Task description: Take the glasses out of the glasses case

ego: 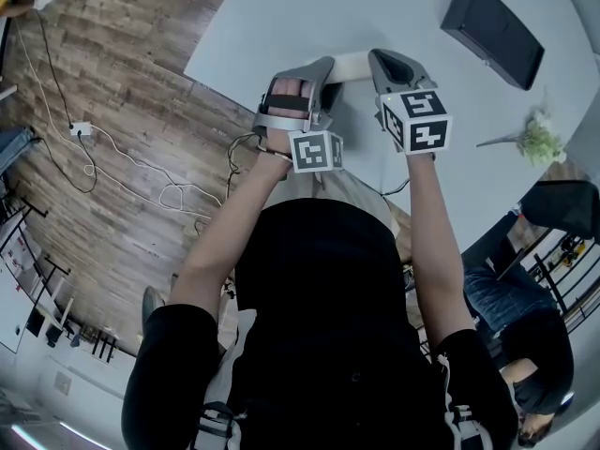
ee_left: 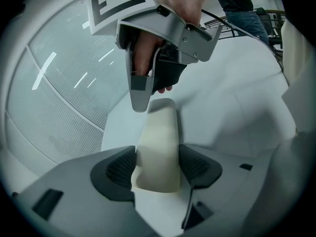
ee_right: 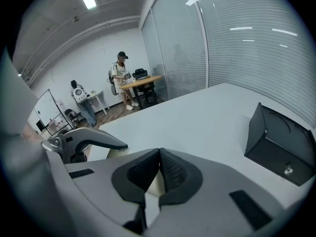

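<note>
Case: cream glasses case [ee_left: 159, 132], smooth with rounded ends, lying on the white worktop [ego: 394, 7] close to its near edge.
Left tool [ee_left: 158, 167]: clamped on the case's left end.
Right tool [ee_right: 159, 159]: pads pressed together right at the case's other end, can't tell if they're nipping it.
Edges: wood floor [ego: 122, 111] off to the left.
Room: bare worktop beyond; black box [ego: 492, 31] far right and plant [ego: 537, 139] right, both well apart.
</note>
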A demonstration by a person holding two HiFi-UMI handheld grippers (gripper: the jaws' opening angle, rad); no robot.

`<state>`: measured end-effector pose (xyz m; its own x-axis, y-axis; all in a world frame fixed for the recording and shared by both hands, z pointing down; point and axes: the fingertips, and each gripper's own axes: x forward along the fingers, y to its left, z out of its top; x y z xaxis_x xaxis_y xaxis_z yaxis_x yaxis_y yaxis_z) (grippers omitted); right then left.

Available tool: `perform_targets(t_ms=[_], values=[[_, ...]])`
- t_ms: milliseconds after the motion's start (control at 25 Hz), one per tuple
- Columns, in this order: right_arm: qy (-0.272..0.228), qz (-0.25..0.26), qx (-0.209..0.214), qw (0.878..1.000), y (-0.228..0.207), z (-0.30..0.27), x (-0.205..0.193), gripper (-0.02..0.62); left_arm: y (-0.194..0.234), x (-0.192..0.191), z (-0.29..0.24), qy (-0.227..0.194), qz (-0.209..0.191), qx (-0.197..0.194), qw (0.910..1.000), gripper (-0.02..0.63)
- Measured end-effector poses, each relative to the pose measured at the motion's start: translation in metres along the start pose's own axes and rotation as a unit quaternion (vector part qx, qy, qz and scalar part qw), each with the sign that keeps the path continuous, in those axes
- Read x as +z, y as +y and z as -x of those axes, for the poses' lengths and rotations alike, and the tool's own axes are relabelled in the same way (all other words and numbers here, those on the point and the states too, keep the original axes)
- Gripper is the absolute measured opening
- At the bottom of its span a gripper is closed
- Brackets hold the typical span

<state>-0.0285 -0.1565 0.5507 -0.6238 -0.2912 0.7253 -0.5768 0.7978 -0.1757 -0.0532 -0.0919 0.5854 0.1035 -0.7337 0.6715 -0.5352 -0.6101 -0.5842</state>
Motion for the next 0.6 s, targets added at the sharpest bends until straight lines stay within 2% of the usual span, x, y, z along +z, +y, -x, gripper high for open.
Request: perform_targets(t_ms=[200,600], values=[[0.015,0.003,-0.001,1.000,0.000,-0.009,-0.006,0.018,0.000,-0.001,0.000,-0.002,-0.008,0.004,1.0000,0.288],[0.014,-0.006,-0.002,1.000,-0.002,-0.015,-0.004,0.018,0.000,-0.004,-0.002,-0.002,-0.016,0.007,0.9998,0.287]])
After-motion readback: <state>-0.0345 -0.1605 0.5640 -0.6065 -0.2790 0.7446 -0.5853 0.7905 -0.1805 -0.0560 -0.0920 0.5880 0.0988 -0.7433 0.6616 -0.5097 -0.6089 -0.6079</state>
